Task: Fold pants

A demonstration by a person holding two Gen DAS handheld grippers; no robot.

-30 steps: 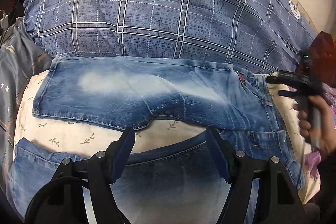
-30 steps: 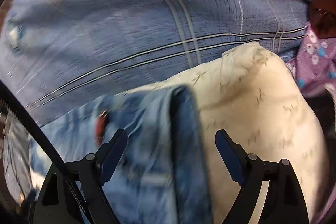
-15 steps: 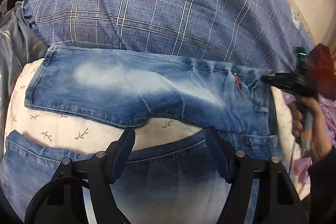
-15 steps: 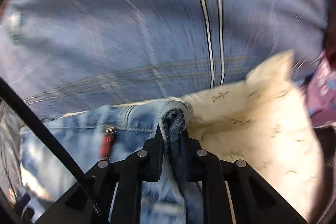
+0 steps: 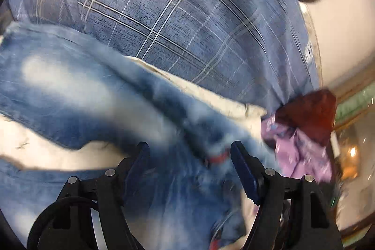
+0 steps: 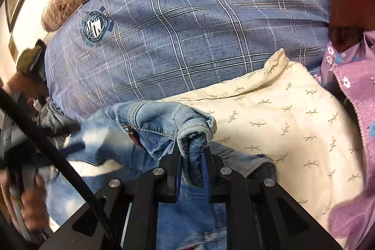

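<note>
My right gripper (image 6: 192,151) is pinching a bunched fold of the jeans' (image 6: 161,118) waistband, lifted above the cream leaf-print sheet (image 6: 293,123) on the bed. My left gripper (image 5: 189,154) has its jaws opening wide, blurred denim passing between them with no pad pressing on it. The jeans (image 5: 77,95) sprawl across the sheet just below the blue plaid pillow (image 5: 178,15).

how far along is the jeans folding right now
Early. Done: the right gripper is shut on the bunched waistband of the jeans. In hand: that end is lifted off the cream sheet. Left: the left gripper grips nothing, its jaws opening; no finished fold shows.
</note>
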